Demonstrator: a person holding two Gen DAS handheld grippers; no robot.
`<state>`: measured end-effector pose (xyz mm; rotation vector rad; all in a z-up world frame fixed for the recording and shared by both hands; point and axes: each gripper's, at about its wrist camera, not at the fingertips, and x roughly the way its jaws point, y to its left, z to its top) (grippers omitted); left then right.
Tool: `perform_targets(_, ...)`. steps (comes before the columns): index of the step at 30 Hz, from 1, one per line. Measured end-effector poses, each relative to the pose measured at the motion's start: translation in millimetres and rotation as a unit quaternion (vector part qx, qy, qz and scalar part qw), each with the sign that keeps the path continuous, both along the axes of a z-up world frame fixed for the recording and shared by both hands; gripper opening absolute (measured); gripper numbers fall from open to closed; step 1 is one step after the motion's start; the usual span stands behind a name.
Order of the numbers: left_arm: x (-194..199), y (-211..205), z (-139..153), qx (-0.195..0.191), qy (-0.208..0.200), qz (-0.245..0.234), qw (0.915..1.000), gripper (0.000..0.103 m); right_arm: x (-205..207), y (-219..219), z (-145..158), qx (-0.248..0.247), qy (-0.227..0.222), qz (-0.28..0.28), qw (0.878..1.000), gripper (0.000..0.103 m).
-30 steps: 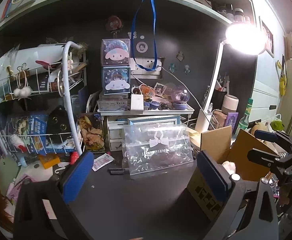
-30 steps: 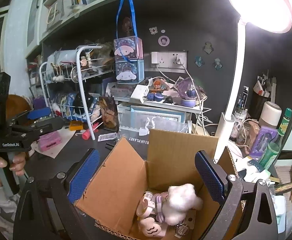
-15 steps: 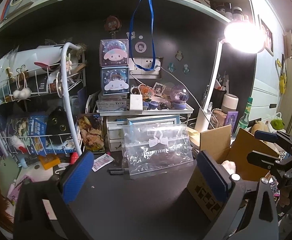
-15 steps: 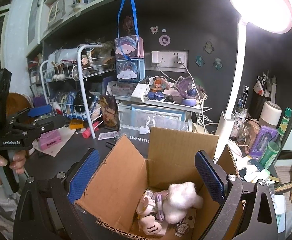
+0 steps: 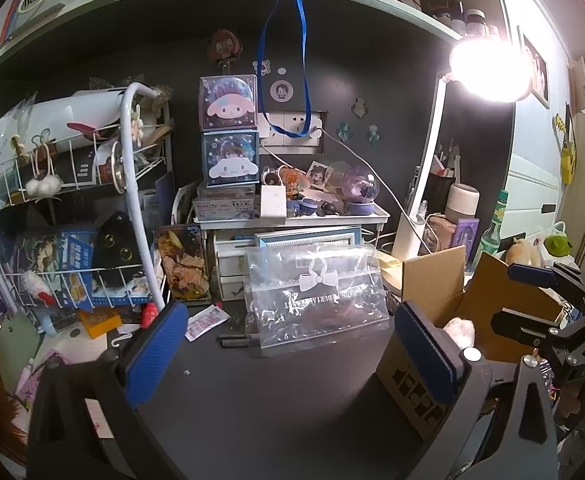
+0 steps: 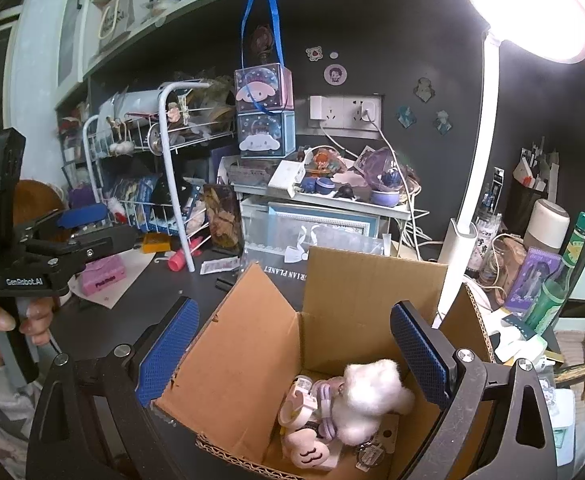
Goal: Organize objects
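Note:
An open cardboard box (image 6: 260, 344) stands on the dark desk and holds a white fluffy plush (image 6: 372, 396) and small trinkets. It also shows in the left wrist view (image 5: 432, 280). My right gripper (image 6: 292, 352) is open and empty, hovering over the box. My left gripper (image 5: 288, 348) is open and empty above the dark desk (image 5: 276, 400), facing a clear plastic bag (image 5: 316, 296) with a white bow that leans against small drawers. Each gripper appears in the other's view: the right one (image 5: 540, 296) and the left one (image 6: 88, 228).
A white wire rack (image 5: 64, 208) full of items stands left. Two stacked character boxes (image 5: 228, 136) sit on a small white shelf (image 5: 292, 216) at the back. A lit desk lamp (image 5: 488, 68), bottles and a cup (image 5: 460, 204) stand right. Pens (image 5: 236, 340) lie on the desk.
Both views shift only slightly; the right gripper has drifted a little over the box. Both grippers stay open and empty.

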<state>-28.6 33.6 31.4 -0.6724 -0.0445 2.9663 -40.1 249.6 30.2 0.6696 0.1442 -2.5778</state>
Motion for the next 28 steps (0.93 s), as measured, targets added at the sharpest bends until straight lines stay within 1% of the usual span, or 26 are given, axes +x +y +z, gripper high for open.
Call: perform_targets(28,-2.8,-0.7,-1.5,0.003,-0.003,-0.01,0.9999,0.103,-0.8,-1.2,-2.4,0.003,-0.003,0.004,1.0,0.097)
